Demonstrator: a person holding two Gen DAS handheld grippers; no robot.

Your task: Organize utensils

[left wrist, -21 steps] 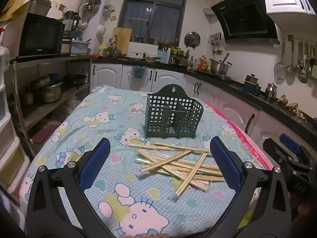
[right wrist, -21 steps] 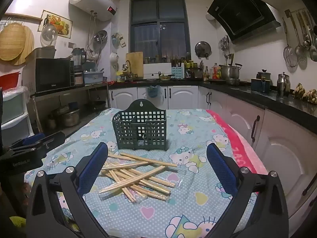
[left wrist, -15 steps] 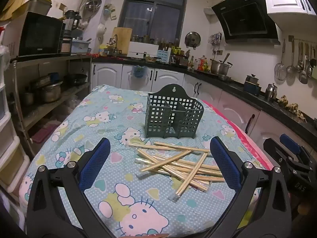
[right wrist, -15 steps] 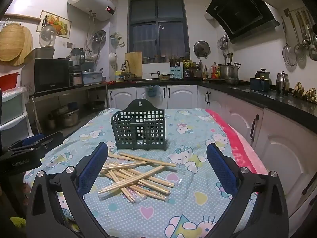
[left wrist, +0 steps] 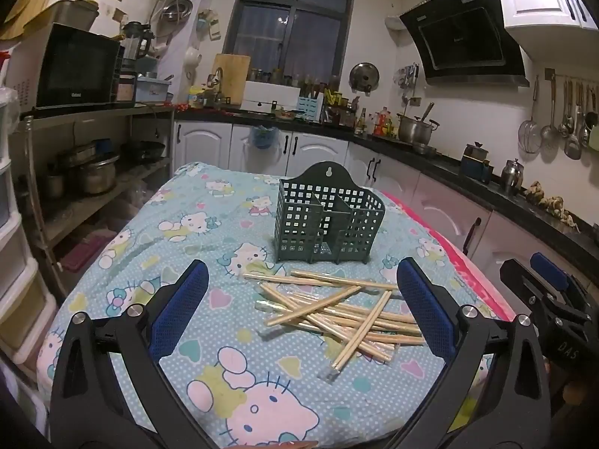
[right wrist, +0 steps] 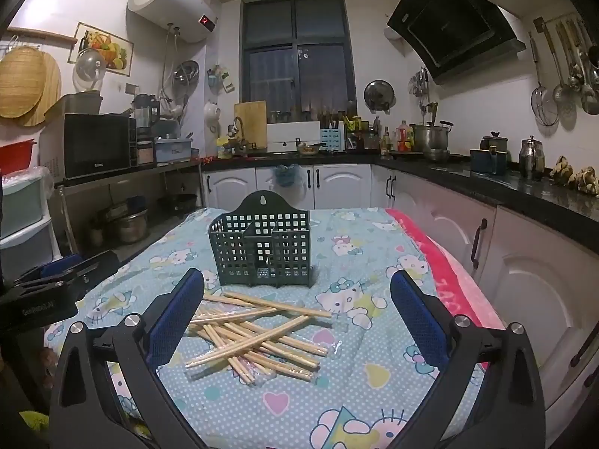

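Kitchen table [left wrist: 232, 321]: both tongs wide apart w/ nothing held; only right view shows water heater [right wrist: 170, 3].

The right gripper [right wrist: 297, 312] hangs wide open above the chopsticks [right wrist: 254, 333], which lie just before the green basket [right wrist: 262, 250].

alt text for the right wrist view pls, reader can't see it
The open right gripper hangs above a loose pile of wooden chopsticks on a cartoon-print tablecloth, nothing between its jaws. Behind the pile stands an empty dark green utensil caddy; the left gripper shows at the left edge.
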